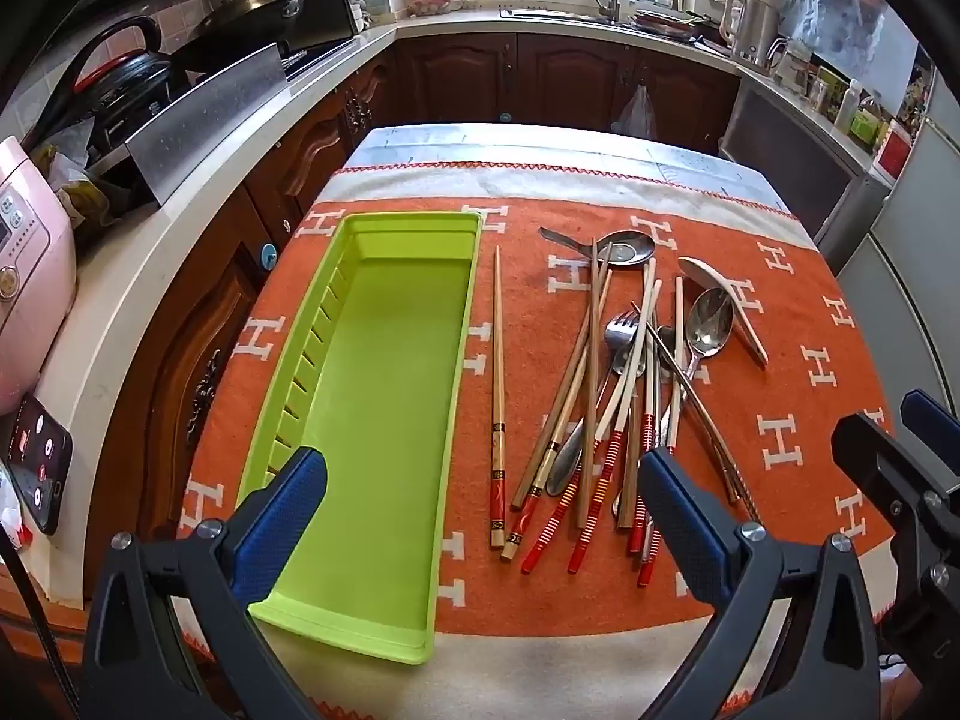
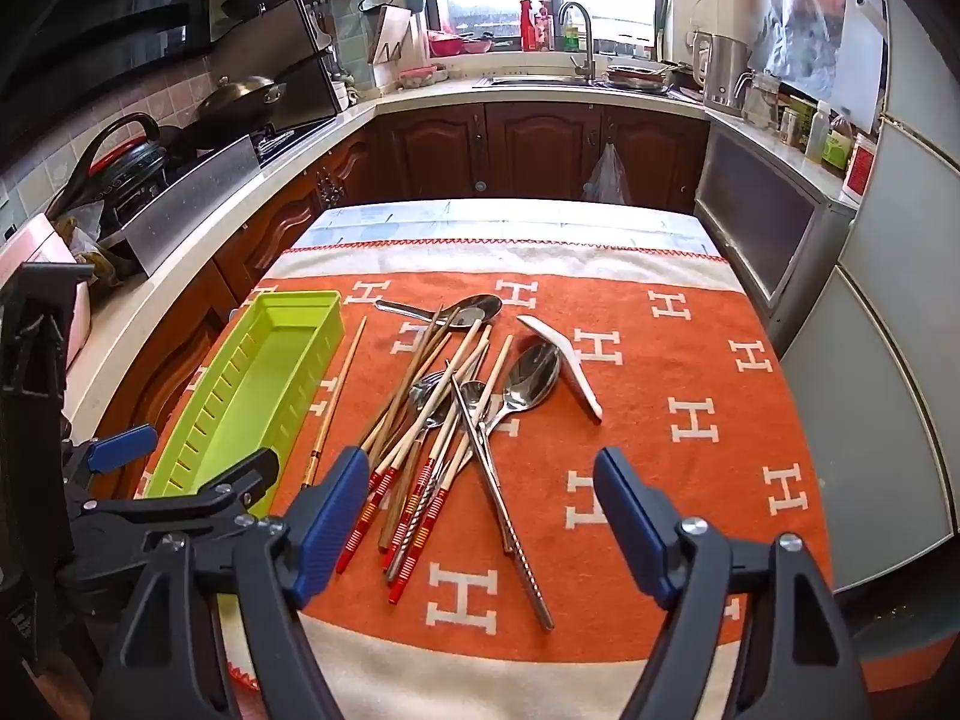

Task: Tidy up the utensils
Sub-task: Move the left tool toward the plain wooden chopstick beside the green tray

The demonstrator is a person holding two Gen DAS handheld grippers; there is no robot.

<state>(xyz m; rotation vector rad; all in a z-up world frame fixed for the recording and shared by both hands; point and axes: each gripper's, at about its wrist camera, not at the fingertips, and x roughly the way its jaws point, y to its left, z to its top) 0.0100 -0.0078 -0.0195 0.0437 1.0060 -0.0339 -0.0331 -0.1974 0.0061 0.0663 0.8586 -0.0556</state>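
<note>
A lime-green utensil tray (image 1: 384,390) lies empty on the left of the orange cloth. One wooden chopstick (image 1: 497,384) rests alone just right of it. Further right is a crossed pile of chopsticks, metal spoons and a fork (image 1: 636,390), with a white ceramic spoon (image 1: 726,300) at its right edge. My left gripper (image 1: 480,468) hovers open over the tray's near end and the lone chopstick, holding nothing. My right gripper (image 2: 480,468) hangs open above the near ends of the pile (image 2: 444,414), also with nothing in it. A long metal chopstick (image 2: 504,510) points toward me.
The orange cloth (image 2: 690,480) covers a small table with bare room on its right side. A counter on the left holds a pink rice cooker (image 1: 30,276) and a phone (image 1: 36,462). A sink (image 2: 576,60) is at the back, a fridge (image 2: 888,300) on the right.
</note>
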